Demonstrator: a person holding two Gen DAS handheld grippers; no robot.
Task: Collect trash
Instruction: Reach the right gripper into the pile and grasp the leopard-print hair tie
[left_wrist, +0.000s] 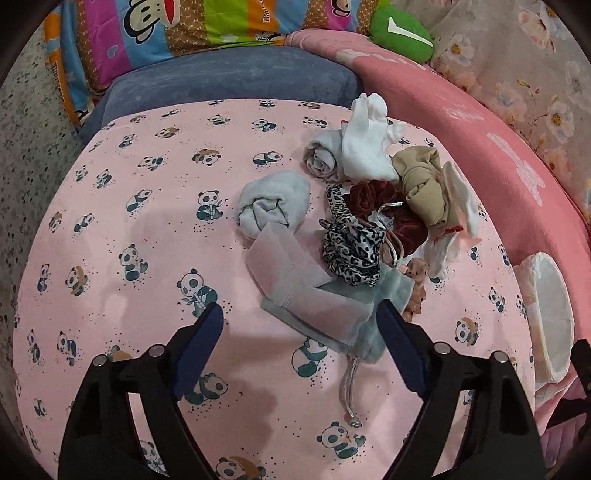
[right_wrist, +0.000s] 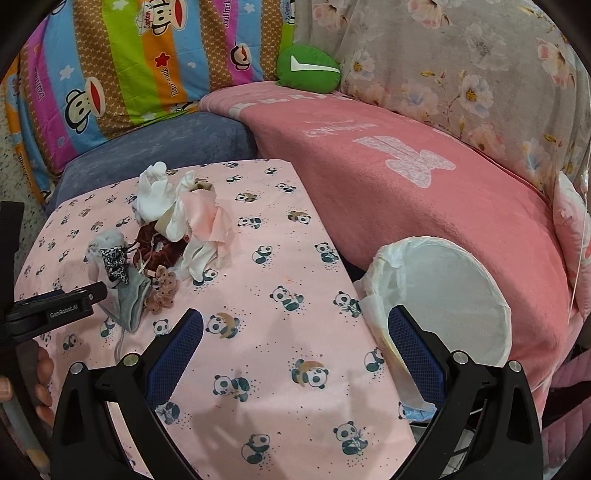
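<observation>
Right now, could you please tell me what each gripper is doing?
Left gripper: open, holding nothing, over the grey pouch.
Right gripper: open, empty.

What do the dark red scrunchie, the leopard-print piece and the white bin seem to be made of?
Dark red scrunchie: probably velvet, with a soft, gathered sheen. Leopard-print piece: likely satin, smooth and glossy. White bin: seemingly thin translucent mesh or fabic over a round hoop, matte.
</observation>
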